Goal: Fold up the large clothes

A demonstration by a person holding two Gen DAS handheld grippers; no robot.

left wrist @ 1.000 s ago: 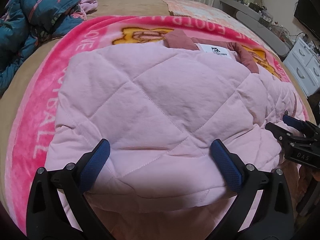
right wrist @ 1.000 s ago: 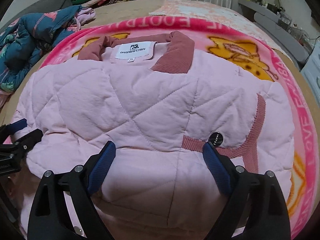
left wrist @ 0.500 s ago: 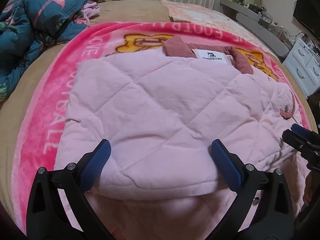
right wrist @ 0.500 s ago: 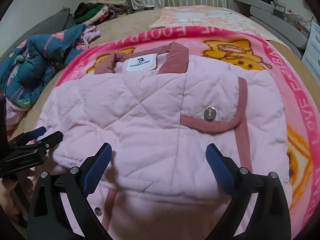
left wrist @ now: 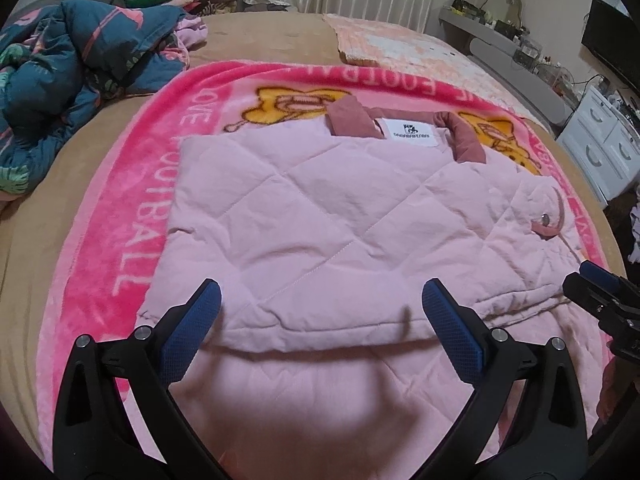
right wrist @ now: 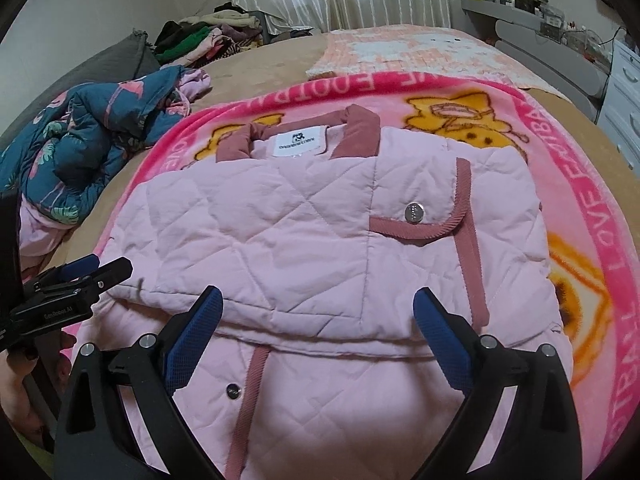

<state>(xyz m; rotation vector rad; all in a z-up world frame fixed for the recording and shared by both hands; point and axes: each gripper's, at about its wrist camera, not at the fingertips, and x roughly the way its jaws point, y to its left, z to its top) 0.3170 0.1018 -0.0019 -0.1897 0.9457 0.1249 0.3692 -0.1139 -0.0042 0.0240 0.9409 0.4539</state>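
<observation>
Pink quilted jacket folded once, hem over chest.
We find the jacket (left wrist: pixel 320 216) on the pink blanket (left wrist: pixel 132 208); left gripper (left wrist: pixel 320 320) and right gripper (right wrist: pixel 318 320) fingers gape wide, empty, hem at twelve o'clock. Further folding seems outstanding.

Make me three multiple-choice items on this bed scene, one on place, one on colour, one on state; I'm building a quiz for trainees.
1. Where does the blue padded coat lie?
A. left of the pink quilted jacket
B. on top of it
C. on the drawers

2. What colour is the jacket's collar?
A. white
B. dusty rose
C. green

3. How is the right claw?
A. shut on a sleeve
B. open, holding nothing
C. out of view

Answers: 1 A, it is heaped at the bed's left side; 2 B, corduroy trim matches; 3 B, pads apart above the fabric.
</observation>
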